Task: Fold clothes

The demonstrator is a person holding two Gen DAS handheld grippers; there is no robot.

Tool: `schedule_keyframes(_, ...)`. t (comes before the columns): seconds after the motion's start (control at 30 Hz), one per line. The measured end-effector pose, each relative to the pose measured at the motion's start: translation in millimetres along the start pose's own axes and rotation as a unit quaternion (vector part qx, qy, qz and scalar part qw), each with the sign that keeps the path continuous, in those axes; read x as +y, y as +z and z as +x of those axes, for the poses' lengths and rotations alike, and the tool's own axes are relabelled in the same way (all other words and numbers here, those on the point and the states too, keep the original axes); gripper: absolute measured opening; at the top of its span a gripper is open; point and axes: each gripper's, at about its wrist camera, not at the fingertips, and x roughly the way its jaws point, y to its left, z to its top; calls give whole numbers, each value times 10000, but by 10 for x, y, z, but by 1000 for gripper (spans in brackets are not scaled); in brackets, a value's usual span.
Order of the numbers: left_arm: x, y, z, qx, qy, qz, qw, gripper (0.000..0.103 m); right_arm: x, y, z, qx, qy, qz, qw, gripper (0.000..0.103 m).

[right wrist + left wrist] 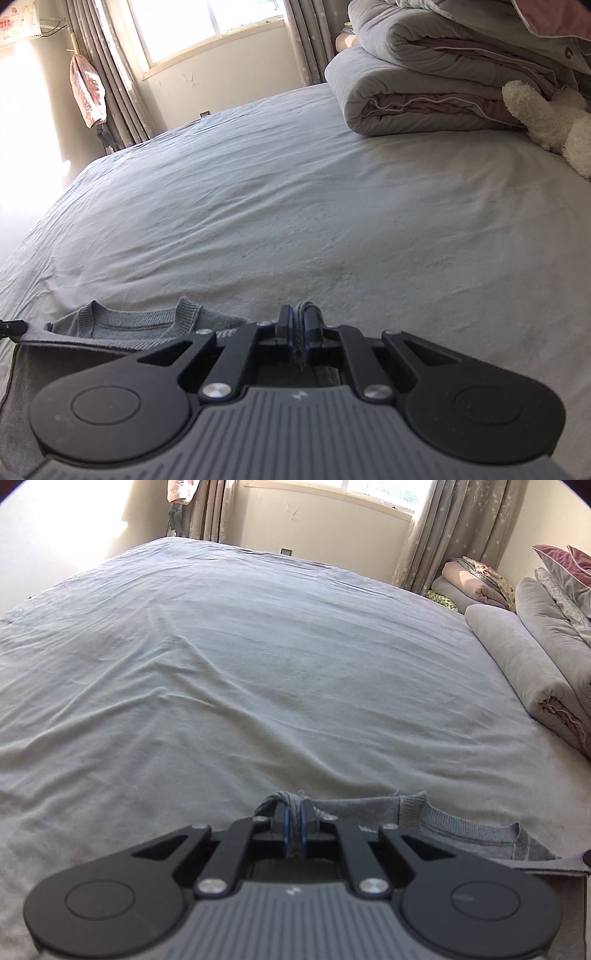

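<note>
A grey sweatshirt with a ribbed collar hangs stretched between my two grippers, low over the bed. My left gripper is shut on one shoulder of it, with the fabric bunched between the blue pads. The collar shows to its right. In the right wrist view the same sweatshirt lies to the left of my right gripper, which is shut on the other shoulder. Most of the garment is hidden below the gripper bodies.
A pale grey bed sheet covers the wide bed ahead. Rolled grey quilts are stacked at the right, with a white plush toy beside them. Curtains and a window wall stand beyond the far edge.
</note>
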Motion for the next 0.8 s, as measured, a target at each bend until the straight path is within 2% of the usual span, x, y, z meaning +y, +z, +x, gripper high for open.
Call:
schedule_keyframes(0.27, -22, 114, 398, 23, 109, -247, 9996, 8, -47, 90, 291, -31, -387, 93, 9992, 4)
schedule_keyframes(0.37, 50, 149, 415, -56, 120, -336, 9993, 17, -95, 77, 243, -139, -587, 8, 9982, 4)
schedule_keyframes(0.4, 93, 164, 398, -131, 158, -379, 9991, 24, -120, 70, 208, -195, -655, -17, 9977, 4)
schedule_keyframes(0.5, 289, 195, 268, -267, 197, -544, 9980, 28, -217, 45, 86, -341, -797, -9, 9962, 9)
schedule_keyframes(0.57, 366, 162, 123, -325, 150, -508, 9981, 30, -242, 4, -48, -341, -656, -76, 9972, 12)
schedule_keyframes(0.63, 344, 58, -41, -359, -132, -413, 9984, 35, -191, -54, -165, -315, -478, -279, 9980, 13)
schedule_keyframes(0.73, 90, -225, -249, -337, -606, -85, 9976, 41, 5, -165, -269, -220, -60, -586, 9980, 13)
schedule_keyframes(0.8, -137, -454, -327, -281, -788, 203, 9963, 42, 207, -264, -282, -94, 281, -802, 9963, 13)
